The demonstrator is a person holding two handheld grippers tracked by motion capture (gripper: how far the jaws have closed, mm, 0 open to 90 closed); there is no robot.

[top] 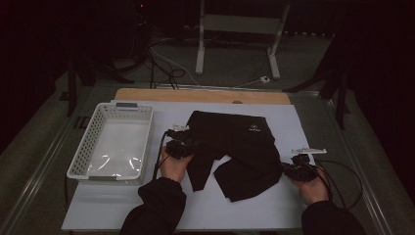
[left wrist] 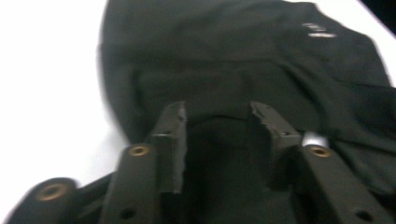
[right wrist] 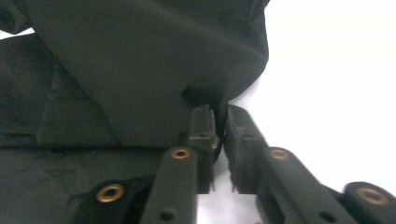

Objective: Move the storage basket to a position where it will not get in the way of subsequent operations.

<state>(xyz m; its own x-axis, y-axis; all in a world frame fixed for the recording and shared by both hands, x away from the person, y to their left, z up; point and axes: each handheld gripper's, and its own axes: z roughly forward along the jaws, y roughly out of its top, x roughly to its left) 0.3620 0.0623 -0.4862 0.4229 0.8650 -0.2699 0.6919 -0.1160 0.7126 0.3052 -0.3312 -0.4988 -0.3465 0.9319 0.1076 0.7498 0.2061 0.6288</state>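
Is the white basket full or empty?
Empty: the white basket left of the black shorts shows only its bare, shiny floor.

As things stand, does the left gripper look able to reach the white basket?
Probably yes. The left gripper sits at the left edge of the black shorts, and the white basket stands just to its left with bare table between them.
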